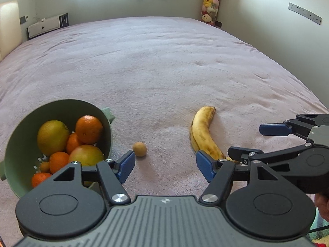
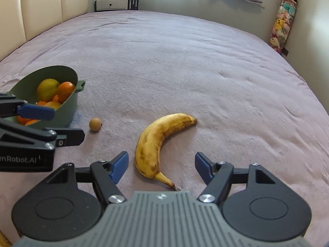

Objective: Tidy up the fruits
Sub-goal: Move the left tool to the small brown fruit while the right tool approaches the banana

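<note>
A green bowl [image 1: 18, 144] holding several oranges [image 1: 88, 129] and yellow-green citrus sits on the pink bed at the left; it also shows in the right wrist view [image 2: 71, 103]. A small tan round fruit [image 1: 139, 149] lies just right of the bowl, also seen in the right wrist view [image 2: 95, 124]. A spotted yellow banana [image 1: 202, 132] lies on the bed further right. My left gripper [image 1: 165, 165] is open and empty, low over the bed between the small fruit and the banana. My right gripper [image 2: 161, 165] is open and empty, with the banana [image 2: 156, 142] lying between its fingers.
The pink bedspread [image 1: 164, 65] stretches far ahead. A cream headboard [image 2: 41, 6] is at the left. A white cabinet [image 2: 112, 3] stands by the far wall. A column of plush toys [image 2: 282, 24] hangs in the right corner.
</note>
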